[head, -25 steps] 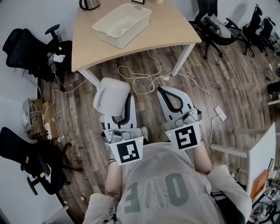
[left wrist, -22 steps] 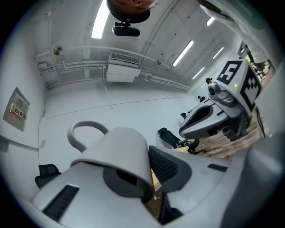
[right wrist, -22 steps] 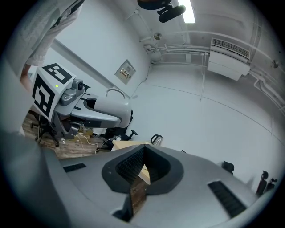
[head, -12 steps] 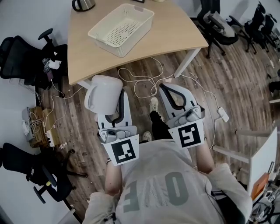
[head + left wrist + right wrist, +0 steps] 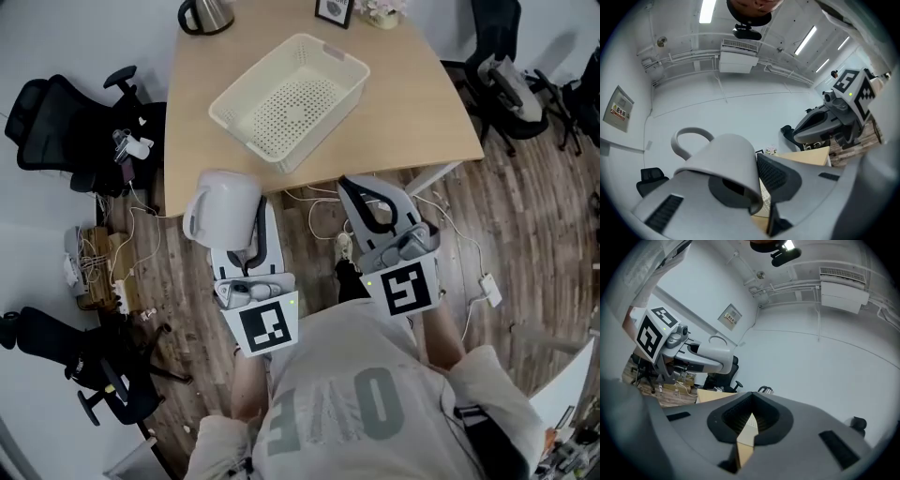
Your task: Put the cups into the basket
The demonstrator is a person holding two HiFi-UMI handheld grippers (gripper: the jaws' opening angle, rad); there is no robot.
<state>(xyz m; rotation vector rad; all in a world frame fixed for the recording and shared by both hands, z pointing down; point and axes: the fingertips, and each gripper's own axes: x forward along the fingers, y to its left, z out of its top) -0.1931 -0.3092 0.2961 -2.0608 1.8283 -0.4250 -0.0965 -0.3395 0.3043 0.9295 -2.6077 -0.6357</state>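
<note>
In the head view a cream perforated basket [image 5: 291,101] stands empty on the light wood table [image 5: 412,94]. My left gripper [image 5: 242,225] is shut on a white cup [image 5: 225,208] with its handle to the left, over the floor just short of the table's near edge. The left gripper view shows the cup [image 5: 723,161] lying between the jaws, with one ribbed pad [image 5: 776,174] against its wall. My right gripper [image 5: 367,192] is shut and holds nothing, level with the left one, its tips at the table edge. The right gripper view shows its jaws [image 5: 749,401] together.
A dark kettle [image 5: 206,13], a picture frame [image 5: 335,11] and flowers [image 5: 382,11] stand at the table's far edge. Black office chairs [image 5: 56,112] are at the left and another chair [image 5: 511,80] at the right. Cables [image 5: 323,220] trail over the wooden floor.
The person has stepped toward the table, so the basket and table edge now lie much closer to both grippers. The left gripper still holds the cup; the right stays shut.
</note>
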